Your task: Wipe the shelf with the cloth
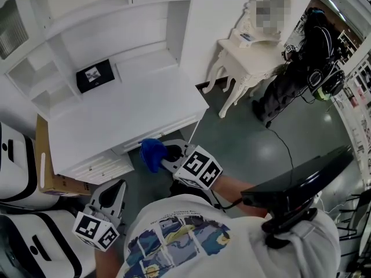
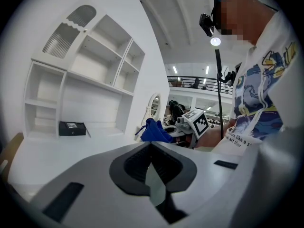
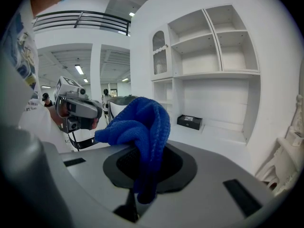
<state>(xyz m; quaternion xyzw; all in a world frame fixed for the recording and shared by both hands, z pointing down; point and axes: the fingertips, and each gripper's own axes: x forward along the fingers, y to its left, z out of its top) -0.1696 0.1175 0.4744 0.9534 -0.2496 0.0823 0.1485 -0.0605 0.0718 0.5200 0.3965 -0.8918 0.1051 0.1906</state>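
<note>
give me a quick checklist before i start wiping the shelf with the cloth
1. Blue cloth clamped in right gripper: ok.
2. Cloth touching the white shelf surface: not ok, it is held off the front edge.
3. Wiping path free: not ok, a black box sits at the back.
4. Left gripper empty, out of the way: ok.
5. Where the dirt is: cannot tell.
</note>
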